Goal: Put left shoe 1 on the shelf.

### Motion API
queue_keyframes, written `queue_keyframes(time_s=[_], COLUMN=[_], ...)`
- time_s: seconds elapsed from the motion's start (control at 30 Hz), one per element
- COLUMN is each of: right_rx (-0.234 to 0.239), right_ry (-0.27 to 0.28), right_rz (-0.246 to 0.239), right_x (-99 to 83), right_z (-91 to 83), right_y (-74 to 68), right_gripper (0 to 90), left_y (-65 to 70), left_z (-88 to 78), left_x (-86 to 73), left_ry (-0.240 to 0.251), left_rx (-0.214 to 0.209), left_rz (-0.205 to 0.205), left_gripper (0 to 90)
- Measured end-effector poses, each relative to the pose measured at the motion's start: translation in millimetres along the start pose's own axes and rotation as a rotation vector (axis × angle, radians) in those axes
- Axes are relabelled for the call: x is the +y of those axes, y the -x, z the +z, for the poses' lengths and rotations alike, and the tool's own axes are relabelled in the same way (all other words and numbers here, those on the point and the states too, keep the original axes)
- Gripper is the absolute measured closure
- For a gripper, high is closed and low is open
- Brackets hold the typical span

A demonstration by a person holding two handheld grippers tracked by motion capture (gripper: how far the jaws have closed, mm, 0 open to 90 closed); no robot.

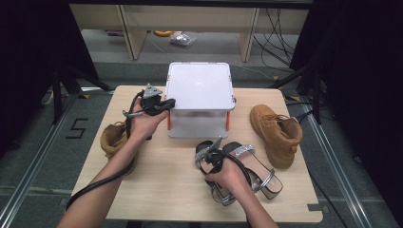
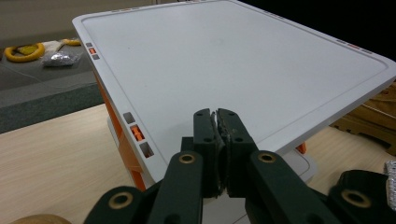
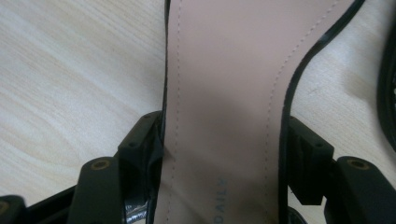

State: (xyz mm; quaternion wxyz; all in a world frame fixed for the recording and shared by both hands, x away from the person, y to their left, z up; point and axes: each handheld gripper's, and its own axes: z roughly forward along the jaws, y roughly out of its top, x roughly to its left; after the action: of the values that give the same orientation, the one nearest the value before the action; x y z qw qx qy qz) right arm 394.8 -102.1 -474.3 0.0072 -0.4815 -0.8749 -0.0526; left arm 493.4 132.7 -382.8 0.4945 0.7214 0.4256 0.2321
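Observation:
A white box (image 1: 199, 85) with orange latches stands at the table's back middle. My left gripper (image 1: 170, 102) hovers at its left edge, shut with nothing between its pads; in the left gripper view it (image 2: 217, 114) points across the flat lid (image 2: 233, 60). Two black sandals with silver straps lie in front of the box. My right gripper (image 1: 211, 159) is down on the left sandal (image 1: 204, 153). In the right gripper view its jaws (image 3: 224, 135) stand on either side of the pink insole (image 3: 224, 70), pads against the sole's edges. The second sandal (image 1: 259, 173) lies to the right.
A tan boot (image 1: 278, 133) stands right of the box, seen too past the lid (image 2: 373, 116). Another tan boot (image 1: 114, 140) lies at the left table edge under the left forearm. The wooden table (image 1: 166, 190) has bare room at the front left. Cables and shelf legs lie beyond.

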Motion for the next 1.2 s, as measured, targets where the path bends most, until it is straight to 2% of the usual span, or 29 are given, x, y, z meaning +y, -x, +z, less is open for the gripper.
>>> queue_keyframes(time_s=[0.03,0.07,0.13,0.23,0.27,0.47,0.63,0.7,0.77,0.87,0.9,1.0,1.17,1.2], right_rx=[0.005,-0.001,0.002,0.050,0.050,0.074,0.078,0.080,0.083,0.076,0.076,0.068,0.052,0.055], right_ry=[-0.012,-0.004,-0.004,0.018,0.018,0.082,0.125,0.159,0.161,0.188,0.188,0.217,0.235,0.247], right_rz=[0.020,0.010,0.025,0.033,0.033,0.049,0.053,0.044,0.048,0.054,0.054,0.064,0.084,0.102], right_x=[0.6,1.0,0.8,-1.0,-1.0,4.1,13.2,24.0,28.4,46.7,46.7,64.8,80.0,87.7], right_z=[-0.2,0.7,-0.1,-1.3,-1.3,-6.4,-13.0,-17.8,-19.2,-20.9,-20.9,-20.0,-17.6,-16.1], right_y=[-1.2,0.0,0.2,2.9,2.9,-2.1,-5.3,-7.2,-7.8,-9.0,-9.0,-10.8,-12.5,-13.6], right_gripper=[41.2,41.5,42.0,42.8,42.8,43.2,43.2,43.2,43.2,43.2,43.2,43.2,43.2,43.2], left_y=[0.3,0.3,0.8,1.2,1.3,-0.9,-0.3,-0.1,-0.5,-1.0,-1.0,-1.7,-1.6,-1.8], left_z=[0.2,0.3,0.6,0.4,0.5,0.5,0.7,0.9,0.8,1.0,1.0,0.5,1.1,1.2], left_x=[0.1,0.4,0.8,1.3,1.6,1.6,2.1,2.1,2.3,1.6,1.6,2.1,2.9,2.5], left_ry=[-0.001,-0.002,-0.004,-0.010,-0.012,-0.011,-0.015,-0.013,-0.016,-0.007,-0.007,-0.015,-0.017,-0.014], left_rx=[0.002,0.000,0.000,0.004,0.004,-0.009,-0.006,-0.006,-0.008,-0.014,-0.014,-0.015,-0.019,-0.020], left_rz=[-0.002,-0.003,-0.006,-0.003,-0.002,-0.025,-0.019,-0.021,-0.022,-0.029,-0.029,-0.025,-0.026,-0.031], left_gripper=[87.1,87.9,89.2,89.5,89.5,89.7,89.8,89.7,89.7,89.7,89.7,89.7,89.7,89.7])
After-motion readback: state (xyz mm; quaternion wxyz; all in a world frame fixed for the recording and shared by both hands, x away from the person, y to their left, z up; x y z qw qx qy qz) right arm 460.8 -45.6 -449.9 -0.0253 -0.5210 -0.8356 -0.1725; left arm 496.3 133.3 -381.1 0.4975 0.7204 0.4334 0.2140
